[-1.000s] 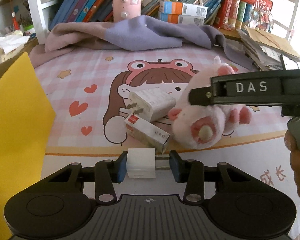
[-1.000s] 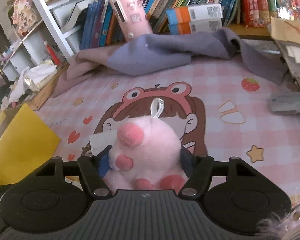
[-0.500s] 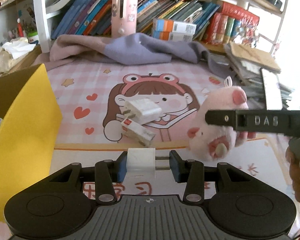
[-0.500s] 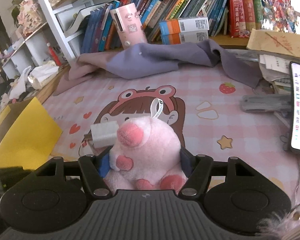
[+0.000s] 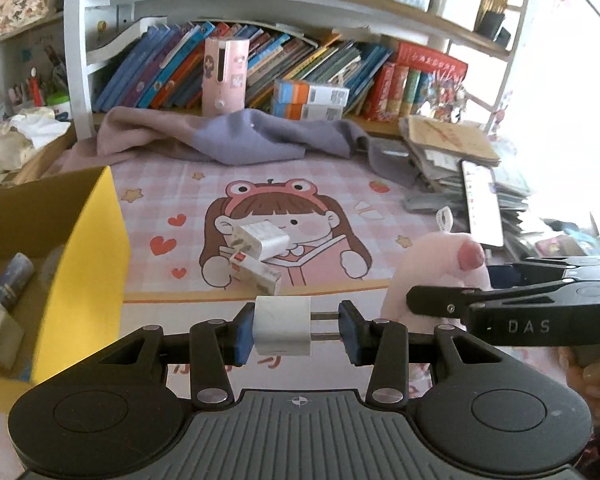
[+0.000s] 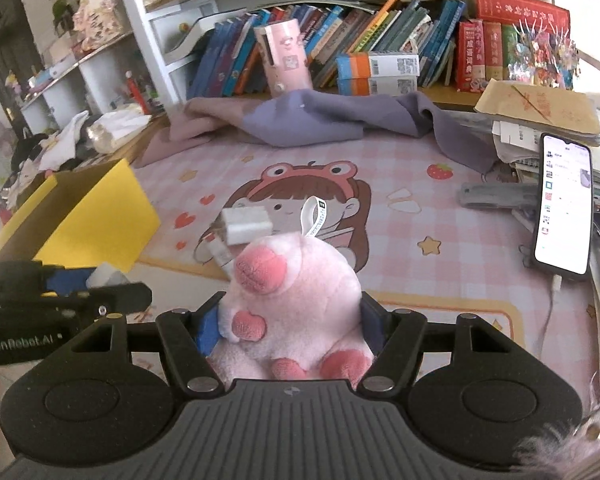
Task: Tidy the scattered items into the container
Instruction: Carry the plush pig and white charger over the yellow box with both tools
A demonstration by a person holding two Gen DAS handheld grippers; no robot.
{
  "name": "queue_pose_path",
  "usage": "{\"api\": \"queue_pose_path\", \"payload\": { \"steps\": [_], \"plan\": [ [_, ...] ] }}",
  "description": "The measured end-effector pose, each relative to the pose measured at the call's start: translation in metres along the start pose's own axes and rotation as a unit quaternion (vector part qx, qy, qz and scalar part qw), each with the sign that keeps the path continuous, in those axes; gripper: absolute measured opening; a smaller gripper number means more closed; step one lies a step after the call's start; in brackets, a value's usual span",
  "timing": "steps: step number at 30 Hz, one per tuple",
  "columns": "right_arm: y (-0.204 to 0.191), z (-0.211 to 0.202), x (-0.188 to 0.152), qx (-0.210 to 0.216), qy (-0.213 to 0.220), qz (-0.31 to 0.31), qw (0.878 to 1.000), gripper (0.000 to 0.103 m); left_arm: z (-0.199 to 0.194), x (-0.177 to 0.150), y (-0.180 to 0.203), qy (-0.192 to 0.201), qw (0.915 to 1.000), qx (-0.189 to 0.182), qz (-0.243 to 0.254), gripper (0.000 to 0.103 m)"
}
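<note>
Charger [image 5: 283, 325] between left gripper [image 5: 296, 332] pads

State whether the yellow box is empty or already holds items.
Not empty: the yellow box is open-topped, and the left wrist view shows a few small items inside.

White charger plug [image 5: 283, 325], pink plush pig [image 6: 296, 304], yellow cardboard box [image 5: 88, 256], pink checked cartoon-girl mat [image 5: 284, 184], purple-grey cloth [image 5: 236, 136].

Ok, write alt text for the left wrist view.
The left tongs grip a small white plug adapter above a pink cartoon mat. An open yellow box stands left; the right tongs hold a pink plush.
</note>
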State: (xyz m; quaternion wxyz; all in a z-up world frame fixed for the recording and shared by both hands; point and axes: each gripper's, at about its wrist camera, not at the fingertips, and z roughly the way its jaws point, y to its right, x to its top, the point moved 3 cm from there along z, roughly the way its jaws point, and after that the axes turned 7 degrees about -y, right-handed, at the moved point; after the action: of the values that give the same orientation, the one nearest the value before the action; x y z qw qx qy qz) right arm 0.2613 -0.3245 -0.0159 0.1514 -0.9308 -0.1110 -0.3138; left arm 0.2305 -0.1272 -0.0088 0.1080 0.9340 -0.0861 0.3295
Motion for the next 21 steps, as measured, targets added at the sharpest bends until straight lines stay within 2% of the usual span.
{"api": "queue_pose_path", "payload": {
  "steps": [8, 13, 21],
  "plan": [
    [-0.046, -0.031, -0.02, -0.015, 0.019, -0.025, 0.999, 0.065, -0.031, -0.021, -0.006, 0.009, 0.9989, -0.04, 0.021, 0.042],
    [-0.071, -0.039, -0.03, -0.031, 0.03, -0.017, 0.999, 0.065, -0.054, -0.036, -0.019, 0.027, 0.9979, -0.043, 0.04, 0.042],
    [-0.133, -0.048, -0.06, -0.042, 0.021, -0.026, 0.999, 0.065, -0.093, -0.077, -0.059, 0.03, 0.9982, -0.045, 0.025, 0.042]
  ]
}}
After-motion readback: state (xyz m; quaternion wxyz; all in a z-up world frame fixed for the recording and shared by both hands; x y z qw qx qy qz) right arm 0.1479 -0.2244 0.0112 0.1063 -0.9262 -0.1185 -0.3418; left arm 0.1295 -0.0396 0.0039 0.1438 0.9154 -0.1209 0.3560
